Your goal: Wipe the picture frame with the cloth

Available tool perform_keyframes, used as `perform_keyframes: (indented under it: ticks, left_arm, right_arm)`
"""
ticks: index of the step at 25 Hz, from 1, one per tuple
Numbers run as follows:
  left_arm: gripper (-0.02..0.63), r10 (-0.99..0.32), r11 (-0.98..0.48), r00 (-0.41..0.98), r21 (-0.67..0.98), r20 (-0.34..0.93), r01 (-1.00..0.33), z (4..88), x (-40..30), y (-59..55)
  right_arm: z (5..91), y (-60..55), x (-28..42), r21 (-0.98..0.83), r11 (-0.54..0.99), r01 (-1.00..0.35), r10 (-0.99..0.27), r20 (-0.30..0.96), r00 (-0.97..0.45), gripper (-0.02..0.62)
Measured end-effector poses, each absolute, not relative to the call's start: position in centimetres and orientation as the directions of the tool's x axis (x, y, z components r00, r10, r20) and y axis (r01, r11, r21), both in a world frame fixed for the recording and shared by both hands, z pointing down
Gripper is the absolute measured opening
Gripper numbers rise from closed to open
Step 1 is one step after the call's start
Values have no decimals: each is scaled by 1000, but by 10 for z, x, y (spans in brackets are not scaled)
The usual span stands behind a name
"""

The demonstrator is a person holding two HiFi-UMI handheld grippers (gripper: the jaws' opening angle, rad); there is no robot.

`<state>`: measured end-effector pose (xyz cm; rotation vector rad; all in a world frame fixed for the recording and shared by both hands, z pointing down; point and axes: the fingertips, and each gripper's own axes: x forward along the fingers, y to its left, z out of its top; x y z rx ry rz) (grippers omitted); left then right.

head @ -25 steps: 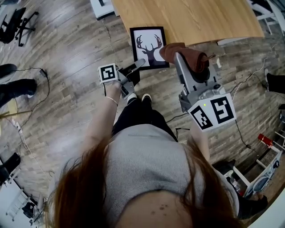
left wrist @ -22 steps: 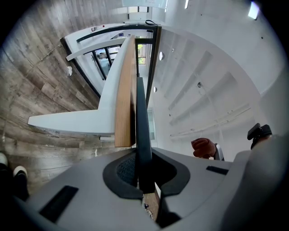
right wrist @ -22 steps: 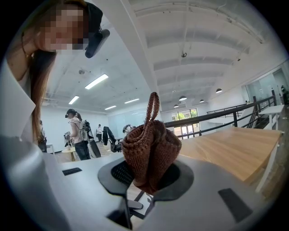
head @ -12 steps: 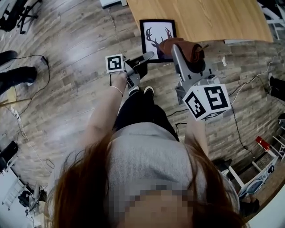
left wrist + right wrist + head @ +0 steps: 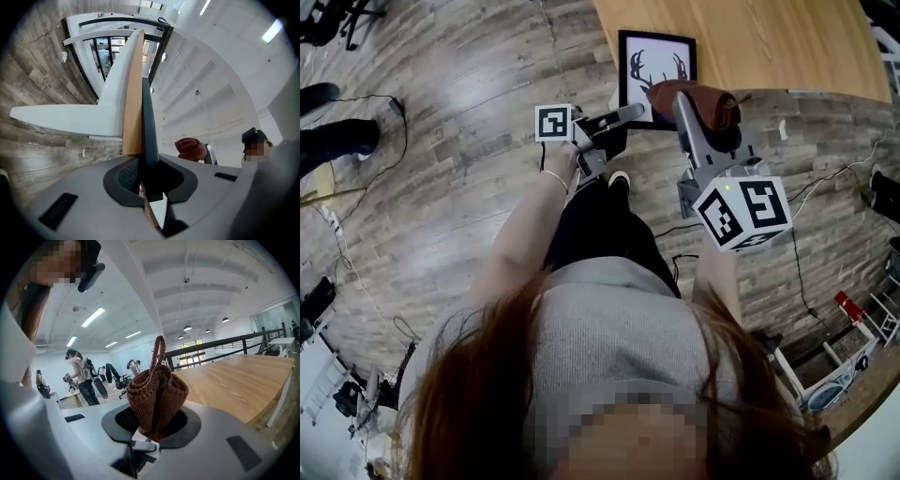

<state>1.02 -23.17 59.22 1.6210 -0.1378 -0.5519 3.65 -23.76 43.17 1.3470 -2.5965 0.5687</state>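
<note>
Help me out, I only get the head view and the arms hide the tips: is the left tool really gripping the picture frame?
Observer: Yes. The left gripper view shows the left tool shut on the picture frame, which is seen edge-on.
Operator: And the cloth?
Observer: In the right gripper view the brown knitted cloth is bunched and clamped in the right tool, with a loop sticking up.
Operator: Is it on the frame's face yet?
Observer: Seemingly not. The left gripper view shows white wall between cloth and frame.
</note>
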Motion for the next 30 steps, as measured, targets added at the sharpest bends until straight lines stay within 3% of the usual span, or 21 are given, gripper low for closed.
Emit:
perform_keyframes:
  ticks: [8, 12, 18, 30]
  left_arm:
    - [41, -401, -182, 871, 957, -283, 227, 593, 8, -229]
    - [103, -392, -182, 854, 939, -342, 292, 589, 4, -228]
    - [186, -372, -168, 871, 946, -321, 277, 590, 7, -228]
    - [232, -394, -187, 867, 950, -305, 249, 597, -5, -222]
  right_arm:
    - [441, -241, 32, -270, 519, -811, -741, 332, -584, 97]
    - [438, -242, 33, -267, 518, -813, -744, 328, -582, 97]
    - [438, -240, 33, -264, 519, -813, -743, 332, -581, 97]
    - [433, -239, 31, -268, 529, -805, -749, 299, -592, 97]
